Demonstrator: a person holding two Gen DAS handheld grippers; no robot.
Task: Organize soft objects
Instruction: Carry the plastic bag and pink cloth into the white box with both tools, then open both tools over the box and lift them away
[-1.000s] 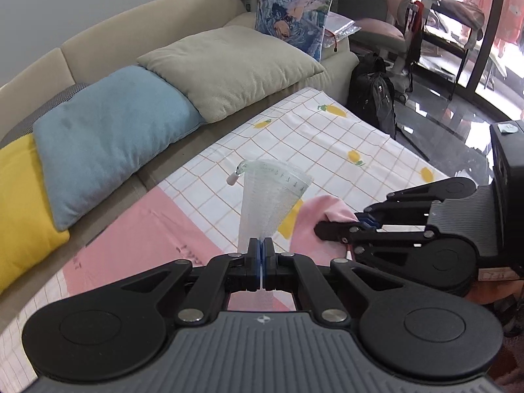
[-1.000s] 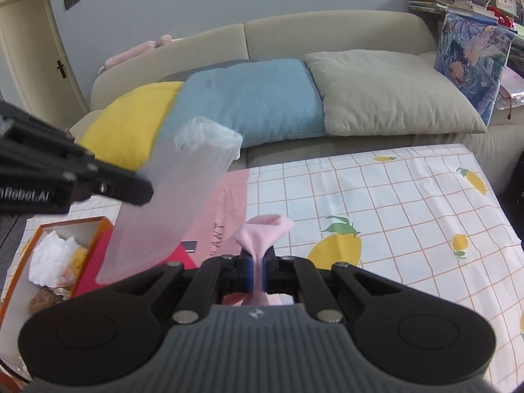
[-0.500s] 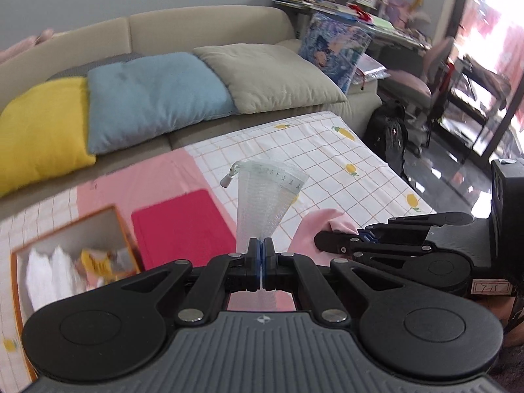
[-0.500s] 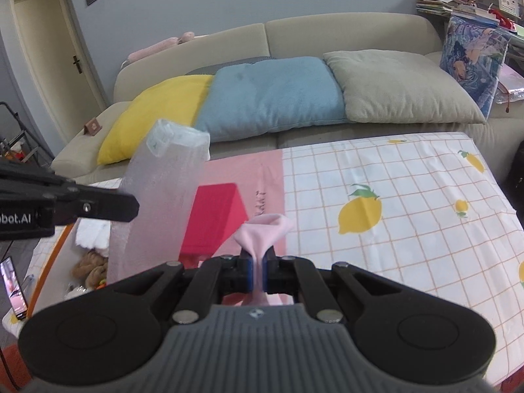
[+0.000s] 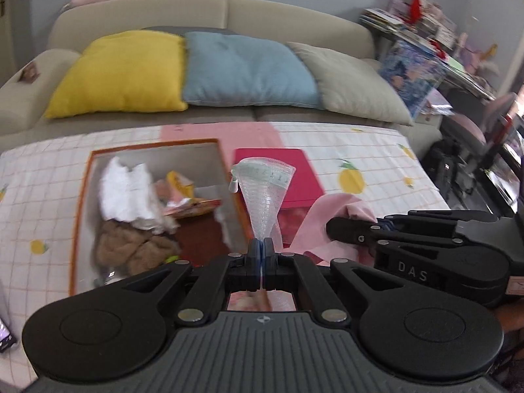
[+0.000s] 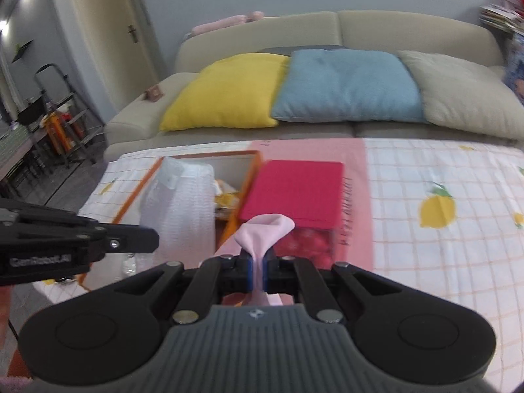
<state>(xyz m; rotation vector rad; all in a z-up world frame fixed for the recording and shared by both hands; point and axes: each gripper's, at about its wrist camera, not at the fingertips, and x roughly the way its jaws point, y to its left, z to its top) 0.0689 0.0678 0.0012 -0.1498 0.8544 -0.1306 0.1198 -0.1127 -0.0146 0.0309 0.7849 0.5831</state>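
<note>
My left gripper is shut on a clear bubble-wrap bag and holds it above the right edge of an open orange-rimmed box. The box holds a white cloth, a brown plush item and yellow packets. My right gripper is shut on a pink cloth, held just right of the box and in front of the red lid. The right gripper also shows in the left wrist view, and the bag shows in the right wrist view.
The box and red lid lie on a lemon-print checked tablecloth. Behind is a beige sofa with yellow, blue and grey-green cushions. Shelves and clutter stand at the right, a door and ladder at the left.
Both grippers have swung left with their loads. The orange box has come into full view below the bubble-wrap bag. Both grips are unchanged.
</note>
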